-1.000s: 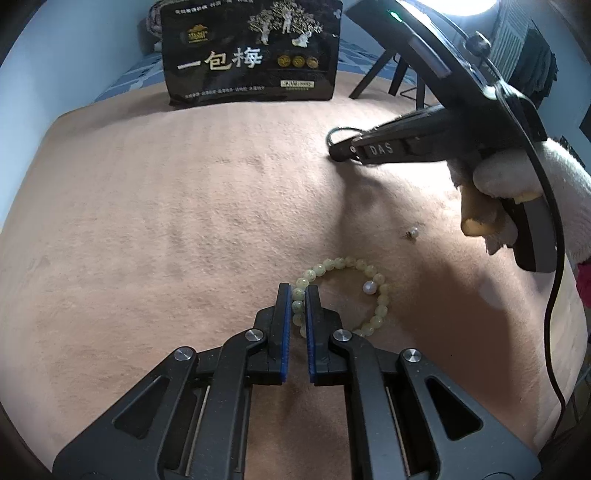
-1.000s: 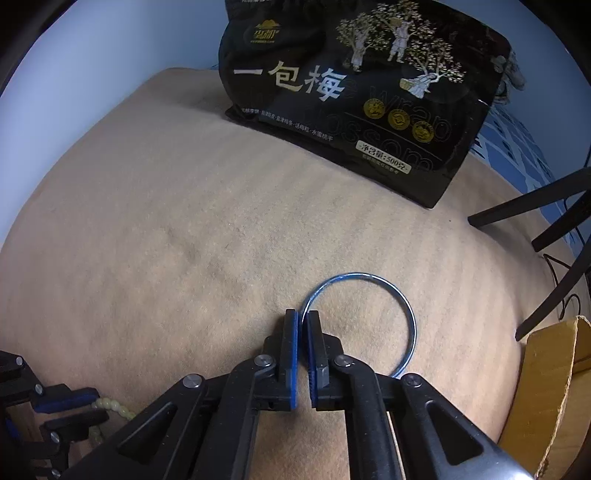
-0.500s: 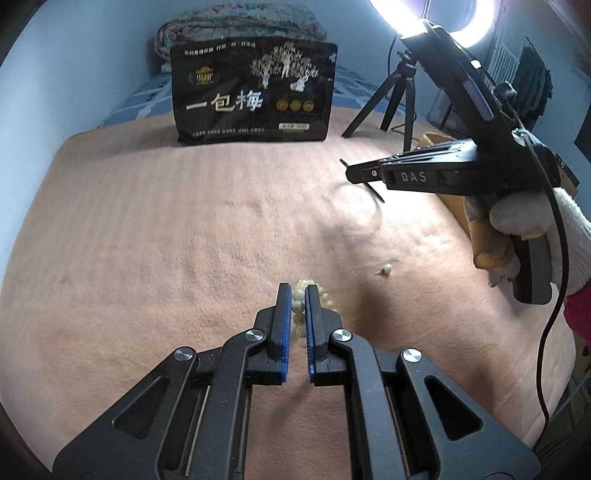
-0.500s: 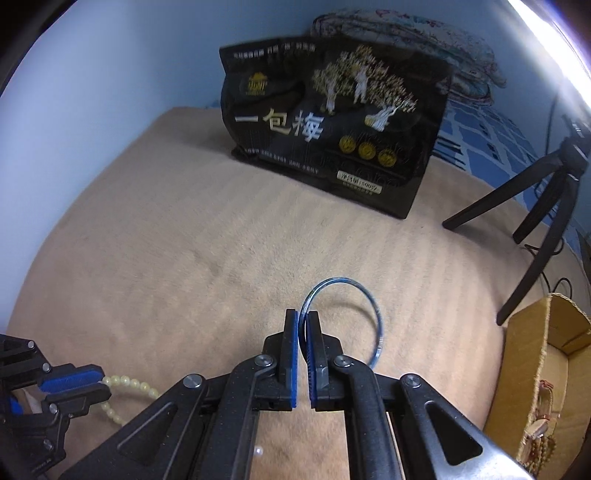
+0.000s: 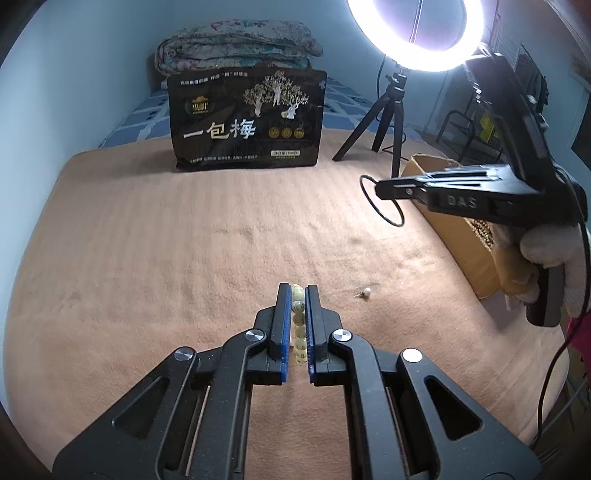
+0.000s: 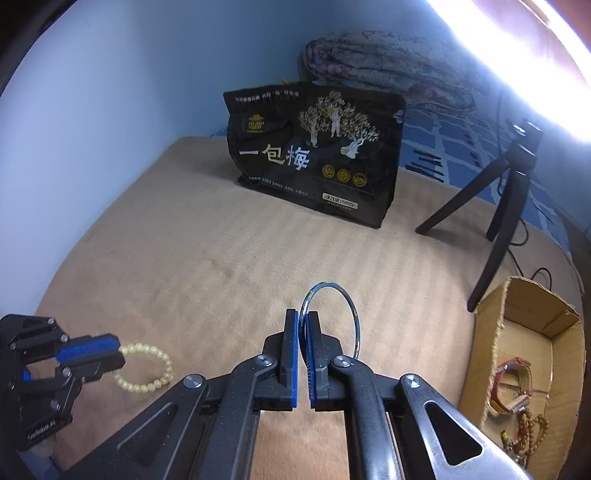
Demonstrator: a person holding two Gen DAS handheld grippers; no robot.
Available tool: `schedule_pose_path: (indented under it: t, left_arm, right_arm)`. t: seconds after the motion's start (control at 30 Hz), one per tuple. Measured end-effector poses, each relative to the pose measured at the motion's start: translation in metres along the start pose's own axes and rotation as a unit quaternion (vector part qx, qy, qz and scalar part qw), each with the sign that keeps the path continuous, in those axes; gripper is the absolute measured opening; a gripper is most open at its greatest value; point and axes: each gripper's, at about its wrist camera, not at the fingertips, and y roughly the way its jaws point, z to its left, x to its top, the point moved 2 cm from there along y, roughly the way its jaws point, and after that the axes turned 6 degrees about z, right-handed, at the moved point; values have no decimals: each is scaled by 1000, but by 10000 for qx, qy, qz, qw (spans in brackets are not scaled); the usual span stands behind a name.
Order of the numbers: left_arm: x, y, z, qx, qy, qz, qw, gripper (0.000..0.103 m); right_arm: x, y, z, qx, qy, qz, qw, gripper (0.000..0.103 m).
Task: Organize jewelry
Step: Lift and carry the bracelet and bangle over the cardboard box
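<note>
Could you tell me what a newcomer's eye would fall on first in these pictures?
Probably the bright ring light glaring at the top of the left wrist view, above the tall black snack bag standing at the far edge of the tan blanket. Next come the two claws: the left claw pinching a pale bead bracelet, the right claw gripping a thin blue bangle near the cardboard box.

Tan blanket (image 5: 155,236) covers the bed. Black snack bag (image 5: 246,120) with white Chinese characters and tree print stands upright at blanket's far edge. Folded floral quilt (image 5: 236,42) behind it, against blue wall, on blue-and-white patterned sheet (image 6: 448,144). Black tripod (image 5: 388,122) at far right corner carries lit ring light (image 5: 415,33). Dark chair frame (image 5: 469,129) beyond bed, right.
</note>
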Motion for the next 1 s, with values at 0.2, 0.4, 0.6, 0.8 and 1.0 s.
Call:
schedule_pose_path:
  t: [0.2, 0.4, 0.6, 0.8, 1.0]
  left_arm:
    - [8, -7, -12, -8, 79, -114, 9999, 5]
    - [13, -12, -28, -18, 198, -225, 9995, 5]
    - [19, -17, -41, -61, 265, -294, 9992, 5]
    - [23, -19, -53, -122, 307, -348, 9988, 5]
    - [31, -17, -68, -245, 341, -394, 9983, 5]
  right_arm:
    - [-12, -23, -9, 13, 79, -134, 9999, 1]
    - [-23, -45, -20, 0, 163, -259, 9995, 1]
    - [-37, -64, -32, -46, 274, -348, 9990, 1]
    - [-50, -80, -45, -88, 383, -431, 9983, 1]
    - [-63, -96, -59, -180, 506, -551, 9970, 1]
